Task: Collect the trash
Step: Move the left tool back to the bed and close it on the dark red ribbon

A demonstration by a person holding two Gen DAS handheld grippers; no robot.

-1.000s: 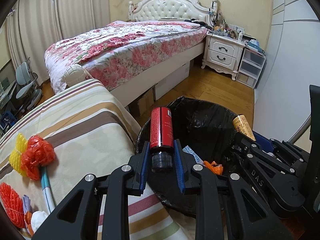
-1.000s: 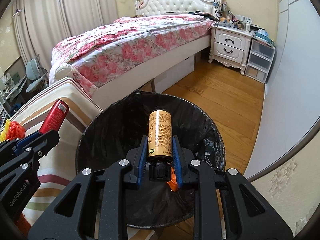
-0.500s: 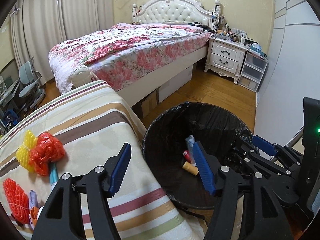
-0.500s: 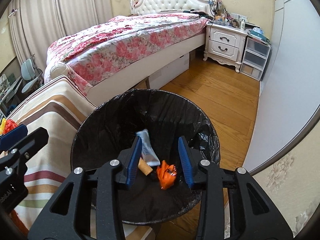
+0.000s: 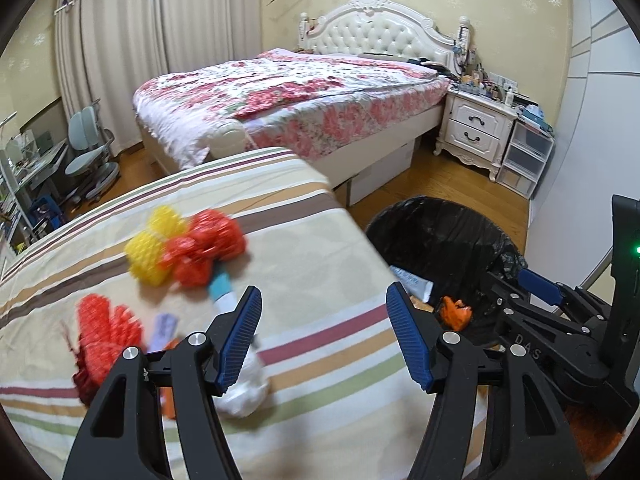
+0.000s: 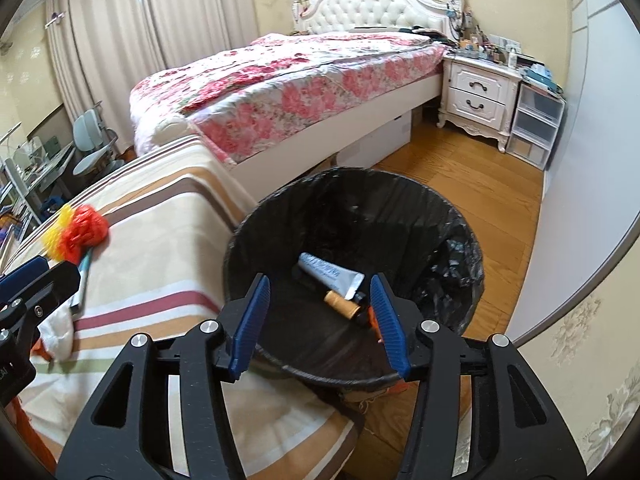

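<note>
A black-lined trash bin stands on the floor beside a striped table. Inside it lie a white tube, a gold bottle and an orange scrap. My right gripper is open and empty above the bin's near rim. My left gripper is open and empty above the table's right part. On the table lie red and yellow mesh nets, another red net, a white crumpled wad, a teal-and-white tube and a small purple wrapper.
A bed with a floral cover stands behind the table and bin. A white nightstand and plastic drawers stand at the far right by the wall. Desk chairs stand at the far left. Wooden floor surrounds the bin.
Both grippers opened and dropped their bottles into the bin. My left gripper then swung left from the bin to over the table. My right gripper stays above the bin and opened wider.
</note>
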